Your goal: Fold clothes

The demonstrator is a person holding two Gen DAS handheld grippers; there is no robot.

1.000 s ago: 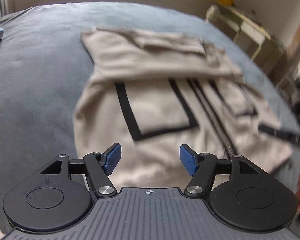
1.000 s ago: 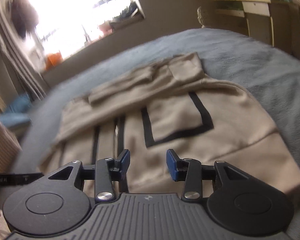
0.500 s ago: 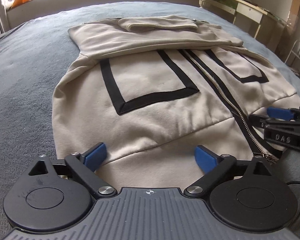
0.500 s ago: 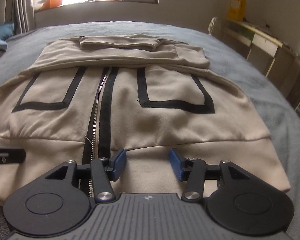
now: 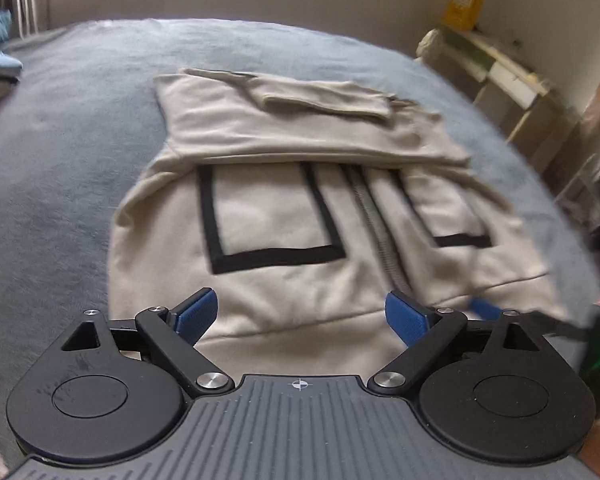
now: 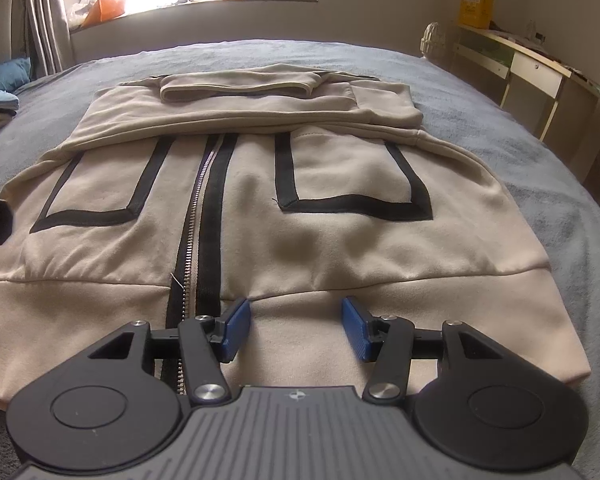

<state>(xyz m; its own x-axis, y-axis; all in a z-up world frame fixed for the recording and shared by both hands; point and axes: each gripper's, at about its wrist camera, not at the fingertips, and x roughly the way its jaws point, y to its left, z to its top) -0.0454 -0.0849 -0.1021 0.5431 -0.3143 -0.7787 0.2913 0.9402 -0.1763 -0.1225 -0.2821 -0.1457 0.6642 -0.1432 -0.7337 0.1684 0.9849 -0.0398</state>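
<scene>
Grey-blue fleece bedcover [image 6: 500, 92] underneath everything, plush and likely a little grippy against cloth. Spread flat on it, front side up and zipped shut: a beige zip-up sweatshirt jacket [image 6: 340, 240] with black tape outlining two pockets. Looks like thick, soft cotton fleece, so probably limp, moderately heavy for a garment, not slippery and not fragile. Likely to sag and drape wherever unsupported rather than hold a shape.

Across the far part of the jacket, both sleeves [image 6: 236, 120] already folded in, one cuff lying on top in the middle. Apt to slide off if the body is lifted sharply, so worth raising slowly and level.

Nearest the cameras, the wide hem band [image 6: 420, 320], double-layered and firmer than the body. Seems the best place to take hold: one grip on each side of the zipper [image 6: 194, 216], well apart, pinching through both layers at the band's edge so that the lower half can be carried up over the sleeves. Metal zipper teeth stiffer than the cloth and best avoided as a grip point.

Left gripper [image 5: 300, 316] above the hem near the jacket's left edge, blue fingers [image 5: 196, 316] wide apart and closing, nothing pinched between them. Right gripper [image 6: 294, 320] low over the band just right of the zipper, fingers partly spread, empty as well.
</scene>
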